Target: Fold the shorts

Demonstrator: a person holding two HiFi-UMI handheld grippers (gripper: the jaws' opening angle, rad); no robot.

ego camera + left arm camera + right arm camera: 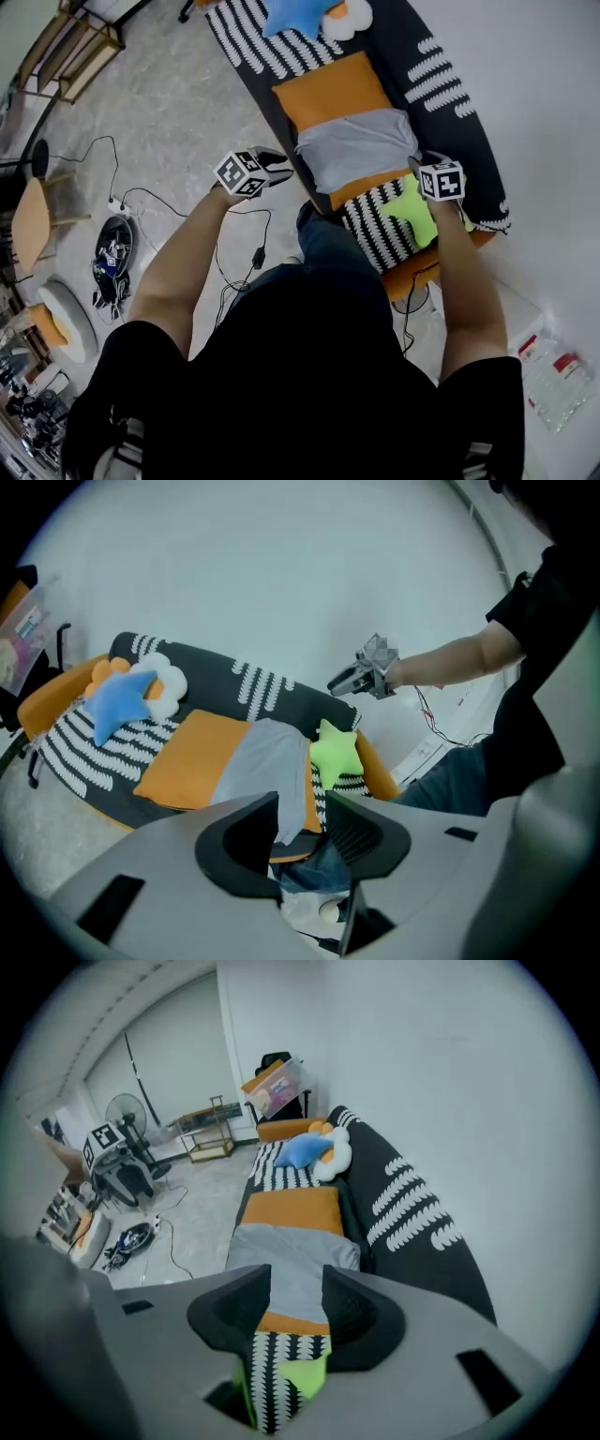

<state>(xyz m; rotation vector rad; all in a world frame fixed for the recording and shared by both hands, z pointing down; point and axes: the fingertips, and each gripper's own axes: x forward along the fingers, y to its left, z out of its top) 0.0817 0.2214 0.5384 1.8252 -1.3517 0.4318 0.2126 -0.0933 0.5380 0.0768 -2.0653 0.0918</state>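
Left claw (302, 822): released, jaws apart, nothing between the pads. Right claw (297, 1302): released too, and empty. You hold both raised above the sofa (448, 101), tilted down at it.

Shorts (356, 145): a grey, roughly rectangular patch on the seat. They lie half over the orange cushion (328, 89), ahead of and below both claws. In the head view your claws flank them. The left claw hangs off the seat's front edge, near their front end, and the right claw hangs by the backrest end. Neither is clearly nearer.

Long axis: runs across the seat, from front edge to backrest, roughly the line between your two claws. The front end droops a little over the seat edge in the left gripper view. I cannot tell which end is the waistband.

Green star pillow (417, 211) sits just beside the shorts on your near side, under the right claw. Blue star pillow (291, 14) is well apart at the far end.

Judgement: the next grip means dropping each claw onto its own end.
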